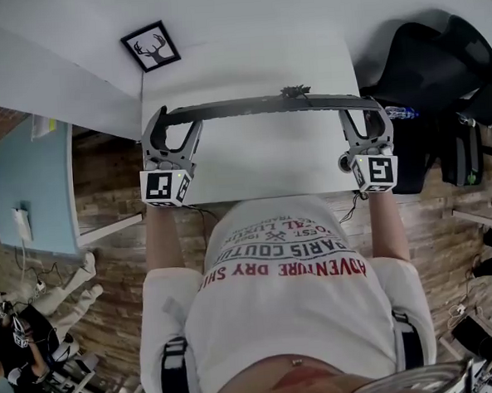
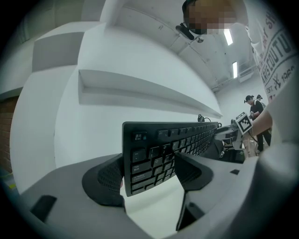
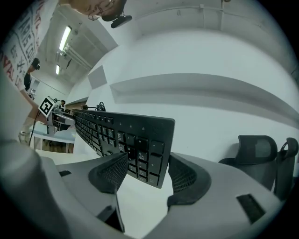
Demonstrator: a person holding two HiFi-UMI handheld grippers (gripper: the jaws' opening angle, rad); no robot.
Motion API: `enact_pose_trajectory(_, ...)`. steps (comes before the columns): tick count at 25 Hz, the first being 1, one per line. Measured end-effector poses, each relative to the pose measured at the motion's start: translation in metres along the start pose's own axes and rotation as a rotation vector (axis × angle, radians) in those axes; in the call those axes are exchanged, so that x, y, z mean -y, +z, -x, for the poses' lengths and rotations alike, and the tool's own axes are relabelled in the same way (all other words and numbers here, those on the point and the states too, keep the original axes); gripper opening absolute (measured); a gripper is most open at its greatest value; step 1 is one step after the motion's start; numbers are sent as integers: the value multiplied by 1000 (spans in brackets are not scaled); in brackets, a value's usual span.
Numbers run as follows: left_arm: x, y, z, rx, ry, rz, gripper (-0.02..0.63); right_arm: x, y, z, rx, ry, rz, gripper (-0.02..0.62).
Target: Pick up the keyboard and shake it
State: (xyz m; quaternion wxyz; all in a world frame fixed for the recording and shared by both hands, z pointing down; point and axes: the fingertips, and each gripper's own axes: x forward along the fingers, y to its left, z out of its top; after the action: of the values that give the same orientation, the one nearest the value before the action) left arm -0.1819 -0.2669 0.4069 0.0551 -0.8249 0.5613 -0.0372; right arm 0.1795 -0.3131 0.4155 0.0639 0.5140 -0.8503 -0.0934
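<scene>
A black keyboard (image 1: 265, 105) hangs in the air over the white table (image 1: 260, 161), turned on edge so the head view shows it as a thin dark strip. My left gripper (image 1: 177, 122) is shut on its left end, and my right gripper (image 1: 363, 114) is shut on its right end. In the left gripper view the keyboard (image 2: 159, 151) stands with its keys facing right, clamped by the gripper (image 2: 149, 172) at the Esc corner. The right gripper view shows the keyboard (image 3: 126, 133) pinched by the gripper (image 3: 147, 173) at the number-pad end. A cable (image 1: 293, 90) leaves its far edge.
A framed deer picture (image 1: 149, 46) lies at the table's far left corner. A black office chair (image 1: 437, 63) and a water bottle (image 1: 399, 113) are to the right. A light-blue panel (image 1: 34, 196) stands at the left. People stand at the lower left.
</scene>
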Motion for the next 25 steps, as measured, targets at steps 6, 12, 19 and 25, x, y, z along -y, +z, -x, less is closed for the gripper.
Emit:
enact_pose_trajectory(6,4,6,-8,-26,-20,35,344,4,-33,-7,-154,88,-169,290)
enact_pose_trajectory(12,12,11,-13,-62,-30,-8,333,1,-68,-6,-259,112,-284,290)
enact_pose_trajectory(19,31,26,-11,-11,-65,-190,330,9,-77,-6,-240,54,-276,290)
enact_pose_trajectory(25,56,30,-1,-17,-65,-387,328,30,-63,-1,-147,-55,-224,290)
